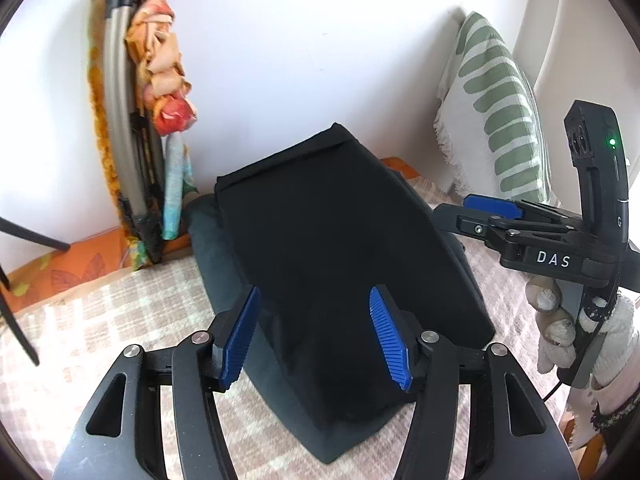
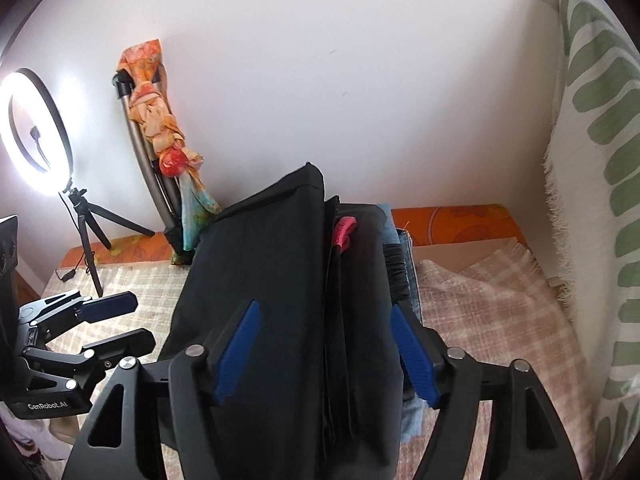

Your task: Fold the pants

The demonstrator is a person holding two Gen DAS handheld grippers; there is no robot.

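While a ring light, a cloth-wrapped folded frame and a green-striped pillow crowd the far wall, we see the folded black pants atop a clothes stack on the checked blanket, long axis running away from us. L gripper and R gripper tilt down over it, jaws apart, nothing gripped.

Both tools, the left tool and the right tool, are black linkages with silver screws and ribbed blue pads, lettered "DAS" and "GenRobot.AI", one showing a green light, gripped by a white-gloved hand.
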